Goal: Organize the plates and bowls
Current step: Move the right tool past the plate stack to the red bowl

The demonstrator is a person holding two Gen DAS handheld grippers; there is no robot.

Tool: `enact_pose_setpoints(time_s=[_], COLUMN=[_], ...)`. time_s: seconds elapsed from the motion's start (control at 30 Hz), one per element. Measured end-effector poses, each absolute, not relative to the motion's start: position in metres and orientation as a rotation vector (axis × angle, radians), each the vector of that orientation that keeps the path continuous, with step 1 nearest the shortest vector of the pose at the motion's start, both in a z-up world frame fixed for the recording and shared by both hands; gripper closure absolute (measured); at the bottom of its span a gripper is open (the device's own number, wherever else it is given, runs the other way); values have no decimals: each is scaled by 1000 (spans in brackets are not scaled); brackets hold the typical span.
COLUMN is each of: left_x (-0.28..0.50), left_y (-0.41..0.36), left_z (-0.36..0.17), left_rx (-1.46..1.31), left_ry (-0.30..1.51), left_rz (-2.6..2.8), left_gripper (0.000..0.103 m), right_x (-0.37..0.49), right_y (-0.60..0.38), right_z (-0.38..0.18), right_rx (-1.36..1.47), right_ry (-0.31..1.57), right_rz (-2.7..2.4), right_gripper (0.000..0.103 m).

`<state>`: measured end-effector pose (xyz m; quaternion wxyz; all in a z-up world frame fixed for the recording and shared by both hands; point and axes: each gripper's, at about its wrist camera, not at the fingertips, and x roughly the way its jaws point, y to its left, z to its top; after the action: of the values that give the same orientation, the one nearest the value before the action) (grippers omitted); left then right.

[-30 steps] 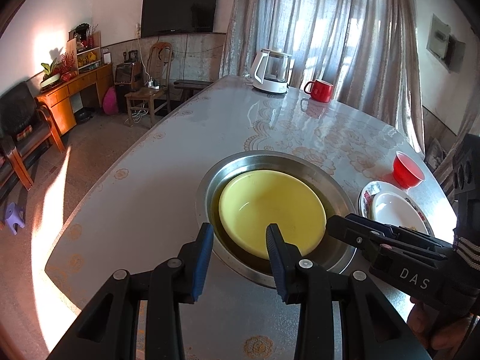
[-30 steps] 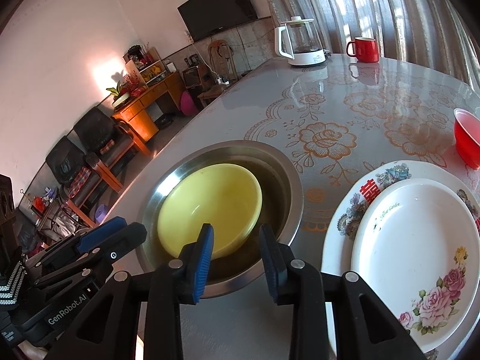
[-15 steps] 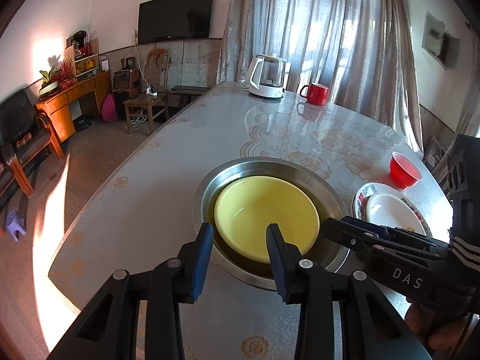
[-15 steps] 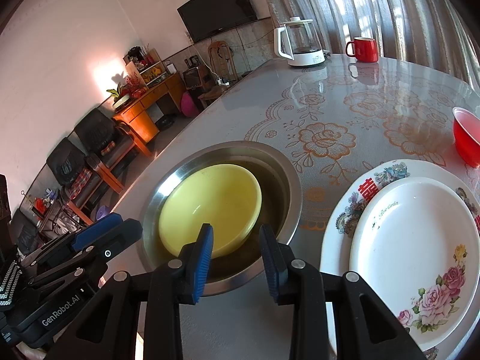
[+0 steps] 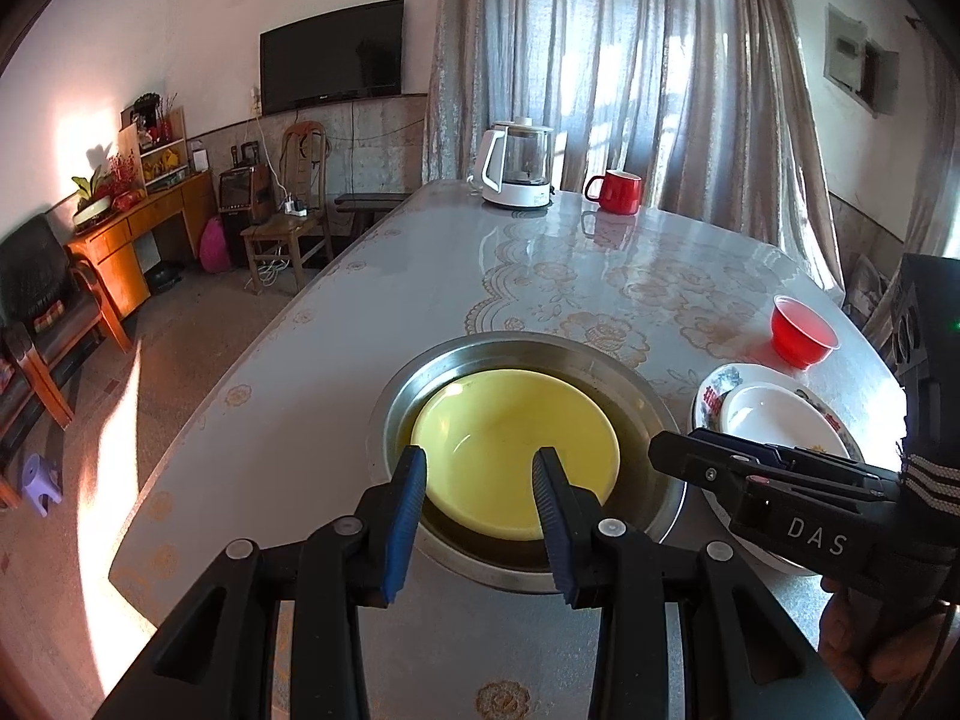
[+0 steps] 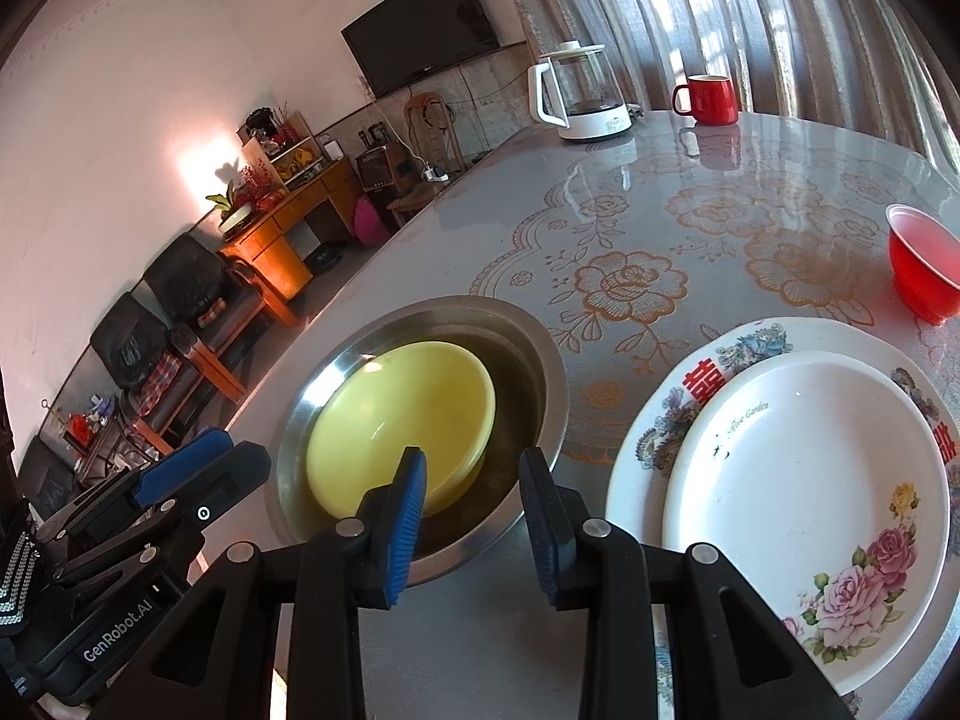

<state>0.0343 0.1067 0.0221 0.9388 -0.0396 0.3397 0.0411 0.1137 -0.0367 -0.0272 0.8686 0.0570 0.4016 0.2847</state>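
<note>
Jaws apart on both grippers, nothing between the blue pads, both poised above the near edge of the tabletop and angled down toward the dishes. Left gripper (image 5: 479, 483) aimed straight at a yellow bowl (image 5: 516, 456), its fingertips framing the bowl's near rim without touching it; likely lined up that way for a pinch on the rim. Yellow bowl nested inside a wide steel basin (image 5: 630, 363), which sits toward the near edge of the tabletop (image 5: 372, 360), so bowl and basin already read as one stack. Right gripper (image 6: 473, 480) hovering over the basin's near rim, slightly to the side of the bowl, with a plain white plate (image 6: 804, 474) just to its right. White plate resting on top of a larger floral plate (image 6: 750, 339) at the near right corner of the tabletop (smaller on larger, a sensible order for stacking). Small red bowl (image 6: 921, 261) alone by the right edge, beyond the plates, apparently the one piece not yet grouped. White kettle (image 5: 519, 165) and red mug (image 5: 617, 192) side by side at the far edge, well apart from the dishes and probably no part of the sorting. Patterned cloth under a glossy cover across the whole tabletop, smooth enough to let dishes slide if nudged.
</note>
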Motion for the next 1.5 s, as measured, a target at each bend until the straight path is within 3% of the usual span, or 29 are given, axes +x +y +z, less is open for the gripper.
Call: enact_pose_setpoints(time_s=[1.5], left_x=[96], left_y=[-39], left_z=[33], left_rx=[214], left_ry=[685], left_rz=[-165], left_gripper=[65], right_x=[138], right_y=[-231], right_z=[-6], right_rx=[386], right_ry=[712], right_rz=[225], right_gripper=[71])
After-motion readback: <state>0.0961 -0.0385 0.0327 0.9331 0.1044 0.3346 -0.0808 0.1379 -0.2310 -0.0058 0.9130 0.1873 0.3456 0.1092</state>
